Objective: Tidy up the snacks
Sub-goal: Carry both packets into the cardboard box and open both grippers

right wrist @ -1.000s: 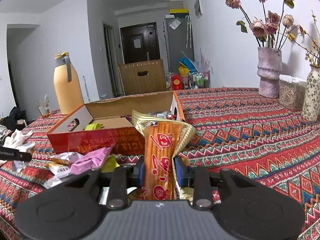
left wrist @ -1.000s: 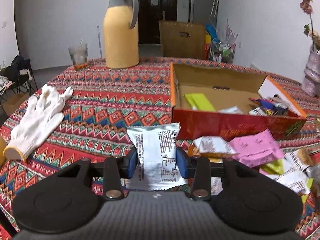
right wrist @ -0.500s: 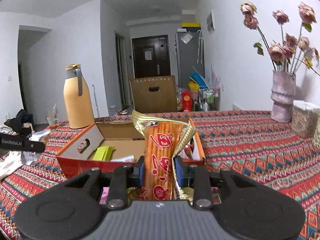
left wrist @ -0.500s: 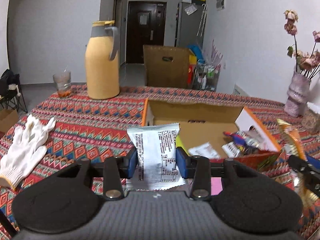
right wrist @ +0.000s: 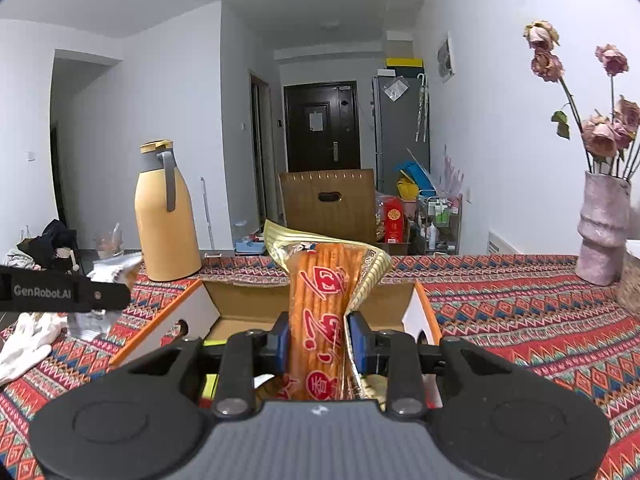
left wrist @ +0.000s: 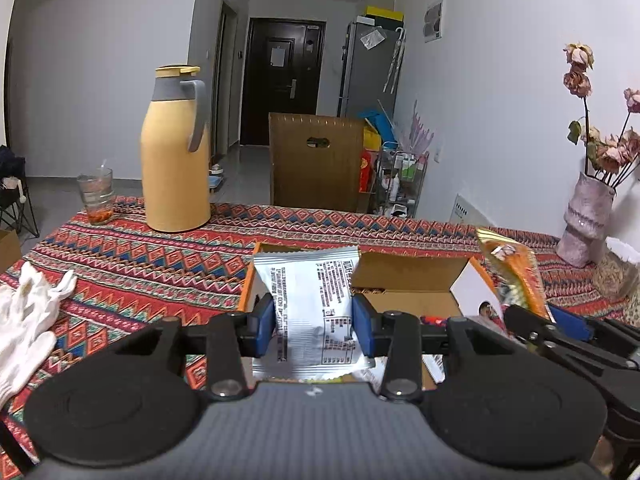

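Patterned red tablecloth (left wrist: 132, 268) | white walls | dark door (left wrist: 282, 80)

White walls (right wrist: 172, 128) enclose a hallway ending in a dark door (right wrist: 322, 126), straight beyond the fingers. A grey fridge (right wrist: 400, 132) stands to its right, a brown cardboard box (right wrist: 328, 204) in front. The table (right wrist: 520, 300) wears a red patterned cloth.

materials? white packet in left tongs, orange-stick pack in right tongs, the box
White packet: looks like matte plastic or foil film; crimped edge, wrinkles, printed text.
Orange-stick pack: clear glossy film with gold edges; sticks show through.
Box: cardboard; brown raw inside, orange printed rim.
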Demonstrator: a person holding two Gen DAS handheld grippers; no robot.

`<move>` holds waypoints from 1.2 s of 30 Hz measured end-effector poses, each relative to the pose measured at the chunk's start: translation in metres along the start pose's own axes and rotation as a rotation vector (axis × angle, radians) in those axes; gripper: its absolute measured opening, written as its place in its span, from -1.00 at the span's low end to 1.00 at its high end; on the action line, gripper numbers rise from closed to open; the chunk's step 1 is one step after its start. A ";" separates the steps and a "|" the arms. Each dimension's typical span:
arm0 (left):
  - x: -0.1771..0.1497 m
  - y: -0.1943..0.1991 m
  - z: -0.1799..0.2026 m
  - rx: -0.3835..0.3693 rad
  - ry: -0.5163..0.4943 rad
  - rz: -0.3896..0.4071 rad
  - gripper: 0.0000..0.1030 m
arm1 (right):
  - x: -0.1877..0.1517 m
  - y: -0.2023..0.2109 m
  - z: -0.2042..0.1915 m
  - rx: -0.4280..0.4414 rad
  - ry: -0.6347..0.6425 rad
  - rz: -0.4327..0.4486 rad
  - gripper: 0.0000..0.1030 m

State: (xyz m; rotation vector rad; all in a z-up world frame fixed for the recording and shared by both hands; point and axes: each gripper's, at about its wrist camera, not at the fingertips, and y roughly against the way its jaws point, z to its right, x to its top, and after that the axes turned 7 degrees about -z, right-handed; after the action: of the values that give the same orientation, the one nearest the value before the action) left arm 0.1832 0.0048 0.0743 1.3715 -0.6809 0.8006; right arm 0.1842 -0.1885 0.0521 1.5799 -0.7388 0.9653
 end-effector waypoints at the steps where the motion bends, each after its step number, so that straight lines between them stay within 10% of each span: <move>1: 0.002 -0.004 0.001 0.000 0.002 0.002 -0.21 | 0.002 -0.005 0.001 0.001 -0.001 -0.001 -0.44; 36: -0.008 -0.090 -0.003 0.025 0.064 -0.066 -0.20 | 0.001 -0.093 0.003 0.034 -0.021 -0.102 -0.42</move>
State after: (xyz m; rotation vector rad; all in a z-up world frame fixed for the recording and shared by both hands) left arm 0.2521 0.0046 0.0163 1.3786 -0.5744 0.7989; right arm 0.2648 -0.1711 0.0087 1.6436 -0.6528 0.8914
